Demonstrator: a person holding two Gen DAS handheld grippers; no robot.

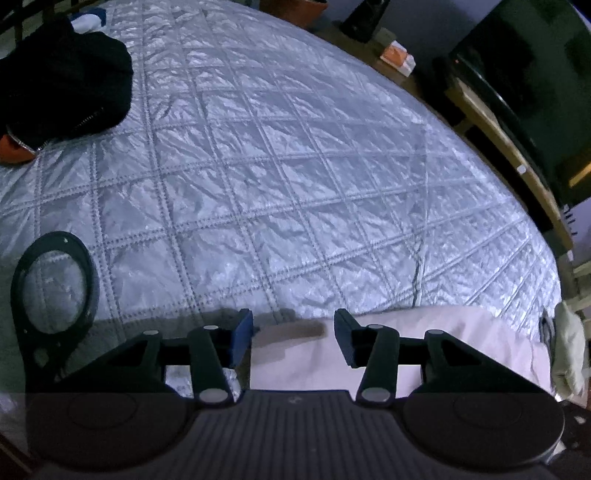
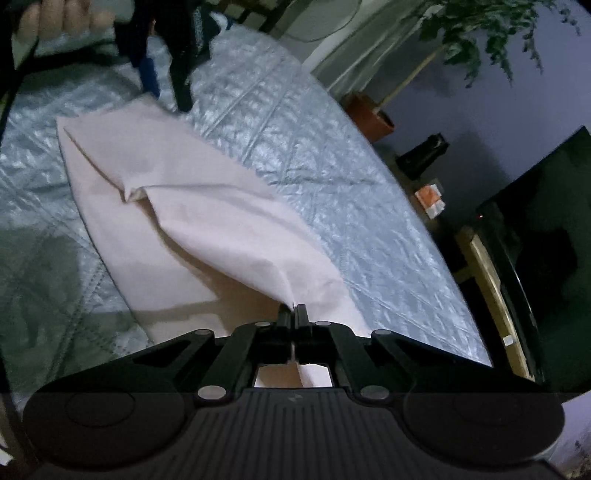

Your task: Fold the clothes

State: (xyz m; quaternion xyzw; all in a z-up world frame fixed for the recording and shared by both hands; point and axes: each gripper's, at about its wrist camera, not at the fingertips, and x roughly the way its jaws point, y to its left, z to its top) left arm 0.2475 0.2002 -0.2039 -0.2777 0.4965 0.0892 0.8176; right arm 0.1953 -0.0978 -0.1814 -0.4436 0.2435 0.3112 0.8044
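A pale pink cloth [image 2: 155, 173] lies partly folded on the silver quilted bedspread [image 2: 332, 177]. My right gripper [image 2: 294, 311] is shut on the cloth's near corner, which rises off the bed to the jaws in a peak. At the cloth's far edge my left gripper [image 2: 166, 85], held by a hand [image 2: 62, 18], points down with its jaws apart. In the left wrist view the left gripper [image 1: 293, 338] stands open just above the pink cloth [image 1: 424, 328]. The cloth's edge runs below the gap and nothing is pinched between the fingers.
A black zipped jacket [image 1: 66, 85] lies at the bed's far left, with something orange [image 1: 11, 151] beside it. A crumpled whitish cloth [image 1: 569, 350] sits at the bed's right edge. Beyond the bed stand a dark TV [image 1: 524, 74] on a wooden bench and a potted plant [image 2: 480, 29].
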